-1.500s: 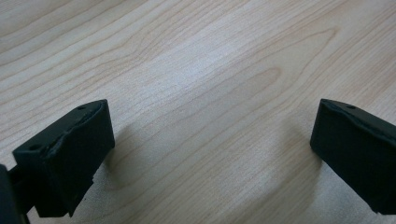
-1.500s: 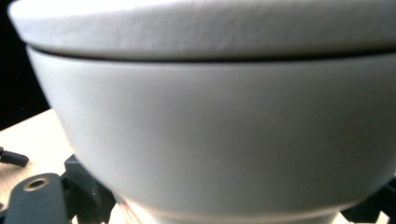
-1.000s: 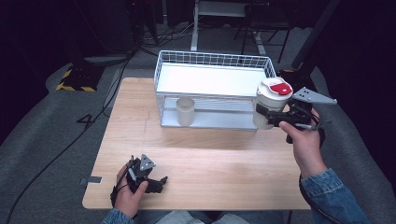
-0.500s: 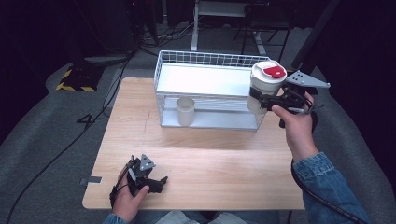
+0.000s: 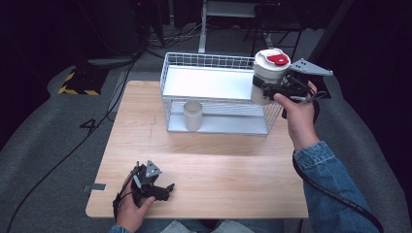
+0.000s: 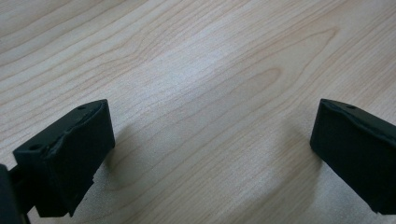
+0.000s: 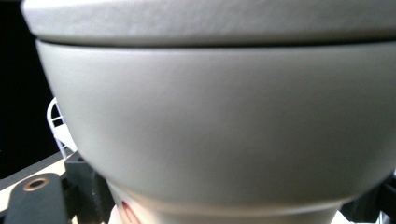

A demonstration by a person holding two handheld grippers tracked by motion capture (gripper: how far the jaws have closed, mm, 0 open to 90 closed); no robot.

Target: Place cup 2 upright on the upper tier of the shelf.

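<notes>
— Down at the near left corner of the pale wooden tabletop [image 5: 204,160], what's that hand doing?

— Nothing much. The left gripper [image 5: 154,187] lies low over the wood, where it was a second ago, jaws spread wide with bare grain between them; the left gripper view shows nothing caught there.

— And further along, under the shelf?

— A small plain white cup [image 5: 192,115] stands on the lower level of the white wire two-tier rack [image 5: 214,60]. It hasn't budged.

— So the change is on the right.

— Yes. The right gripper [image 5: 266,91] has carried the white lidded cup with the red mark on top [image 5: 270,68] up and back. A second ago it hung in front of the rack's right end, lower down; now it is up level with the upper shelf, at the far right corner. The jaws are clamped on its lower body. I'd judge it's headed for the top shelf, and the lift is mostly done; what's left is moving it in over the rim and setting it down.

— Is it over the shelf already?

— Can't tell from above whether its base has cleared the wire edge. The right gripper view is swamped by the cup's pale wall, blurred, with a sliver of rack wire at the left. The fingertips themselves are hidden behind the cup.
</notes>
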